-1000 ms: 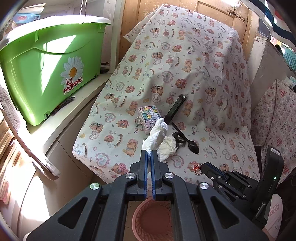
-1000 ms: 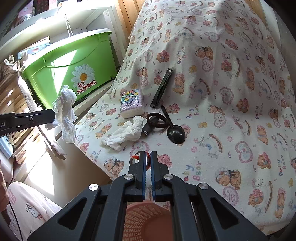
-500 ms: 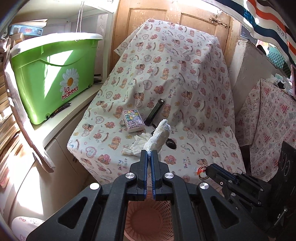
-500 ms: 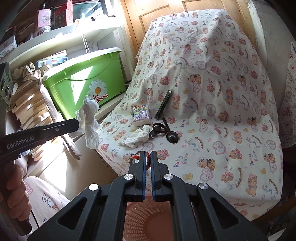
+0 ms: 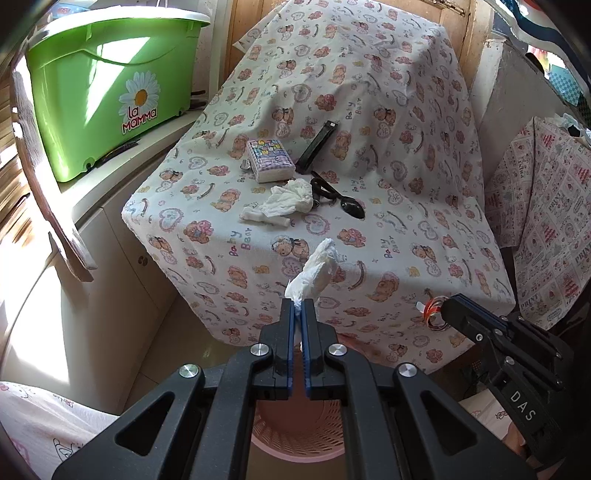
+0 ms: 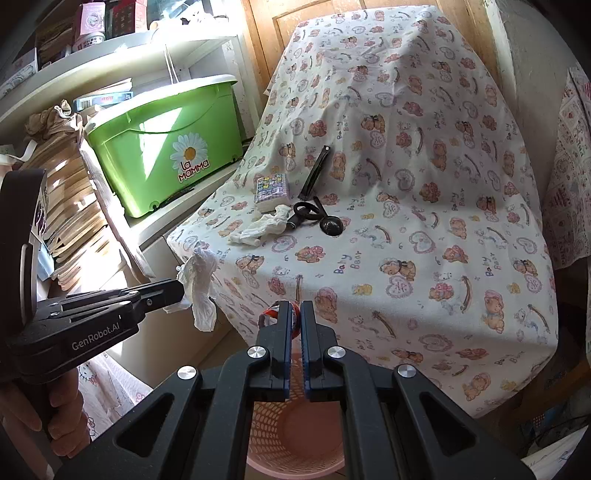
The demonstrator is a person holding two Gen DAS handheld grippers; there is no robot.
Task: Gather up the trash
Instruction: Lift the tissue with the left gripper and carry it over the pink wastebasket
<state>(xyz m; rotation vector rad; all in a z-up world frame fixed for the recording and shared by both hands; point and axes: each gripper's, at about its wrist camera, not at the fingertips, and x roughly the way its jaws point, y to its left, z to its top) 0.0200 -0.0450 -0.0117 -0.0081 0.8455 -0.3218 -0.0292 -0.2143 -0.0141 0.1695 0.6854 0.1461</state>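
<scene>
Left gripper (image 5: 298,308) pinching crumpled tissue (image 5: 314,271), clamped at its lower end: light, soft, hanging limp. Right gripper (image 6: 294,314) nipping small red wrapper (image 6: 271,314). Second tissue (image 5: 284,201) lying at twelve o'clock; basket (image 6: 295,439) waiting at six.

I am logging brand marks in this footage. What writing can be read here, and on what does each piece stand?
"La MaMMa", under a daisy: green bin.
"Baby Bear", repeated: printed cloth.
"GenRobot.AI": left gripper body.
"DAS": right gripper body; any further letters are cut off.
"PRINT": patterned cloth at right.
Tissue pack, shelf boxes: too small to read.
</scene>
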